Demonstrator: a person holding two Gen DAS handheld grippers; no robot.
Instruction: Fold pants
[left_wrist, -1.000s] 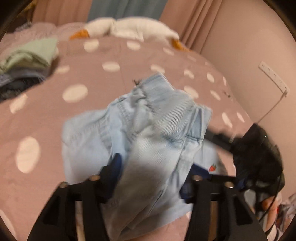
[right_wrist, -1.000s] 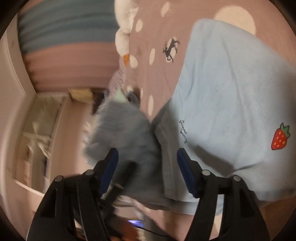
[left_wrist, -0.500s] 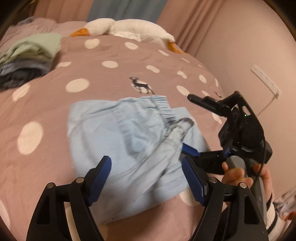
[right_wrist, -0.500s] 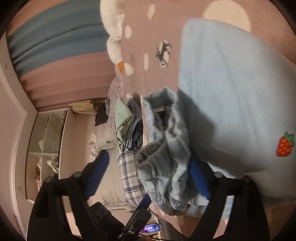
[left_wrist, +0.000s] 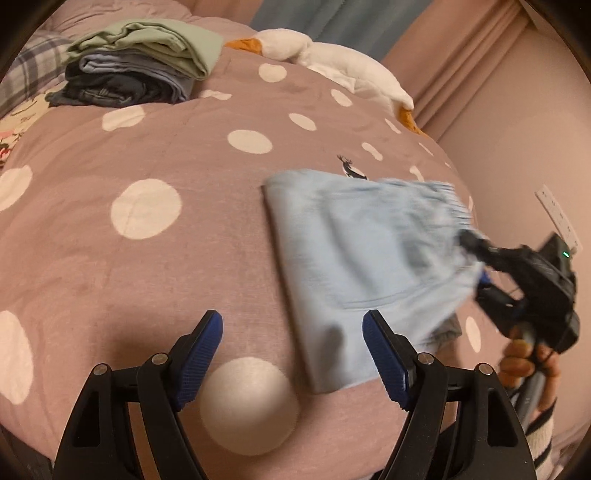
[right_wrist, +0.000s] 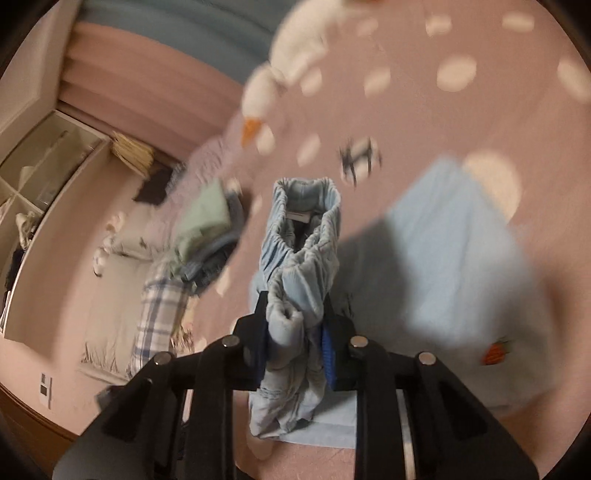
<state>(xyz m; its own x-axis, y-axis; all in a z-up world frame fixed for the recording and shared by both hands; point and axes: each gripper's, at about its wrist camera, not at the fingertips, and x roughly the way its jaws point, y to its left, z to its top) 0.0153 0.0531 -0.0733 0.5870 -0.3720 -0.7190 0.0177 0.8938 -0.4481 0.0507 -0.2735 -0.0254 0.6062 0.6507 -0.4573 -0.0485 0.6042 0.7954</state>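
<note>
The right tongs (right_wrist: 295, 343) are closing on a bunched handful of the light blue pants (right_wrist: 299, 258), right at the gathered elastic waistband, and the cloth sits squeezed between the blue pads. The rest of the pants (left_wrist: 354, 254) trails from that grip down onto the bed (left_wrist: 147, 258), lying half flat beside a white dot of the pink cover, with a small strawberry patch (right_wrist: 496, 352) showing on the lower part. The left tongs (left_wrist: 291, 354) stand wide apart with nothing between them, hovering just over the near bottom edge of the cloth.

To my eye the step in hand is drawing the waist end up and over to lay a fold. It will go best if the right hand keeps the whole waistband pinched, not just one layer, and carries it straight across so the sides stay lined up. The left tongs could pin or pinch the near edge so the lower half does not slide on the soft cover. A stack of folded clothes (left_wrist: 140, 62) waits well apart, by the toy goose (left_wrist: 332, 66).
</note>
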